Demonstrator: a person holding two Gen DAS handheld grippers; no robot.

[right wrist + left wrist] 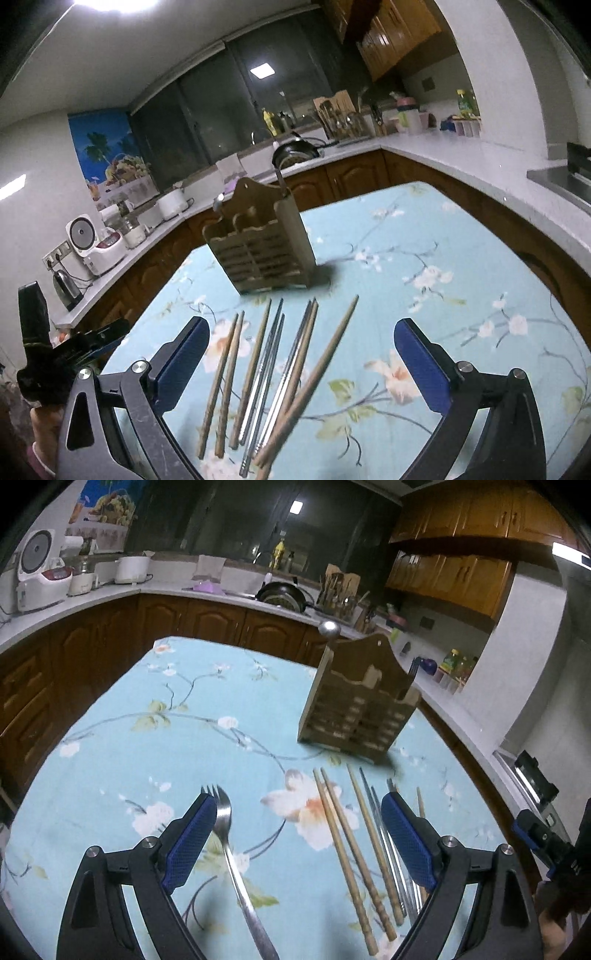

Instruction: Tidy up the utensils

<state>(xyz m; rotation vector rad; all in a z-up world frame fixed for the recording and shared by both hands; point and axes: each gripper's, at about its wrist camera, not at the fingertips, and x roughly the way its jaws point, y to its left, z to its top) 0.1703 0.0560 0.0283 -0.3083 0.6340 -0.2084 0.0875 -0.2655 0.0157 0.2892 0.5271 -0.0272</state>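
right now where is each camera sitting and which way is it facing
Left wrist: on the left gripper, looking forward over the floral table at the fork, chopsticks and wooden holder; its open fingers show, the right gripper at far right.
Right wrist: on the right gripper, open above the chopsticks, facing the holder; the left gripper shows at left.
Shared: table, chopsticks, holder, kitchen counter.

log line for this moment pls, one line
left gripper open over fork | right gripper open over chopsticks | wooden holder upright, holds some utensils
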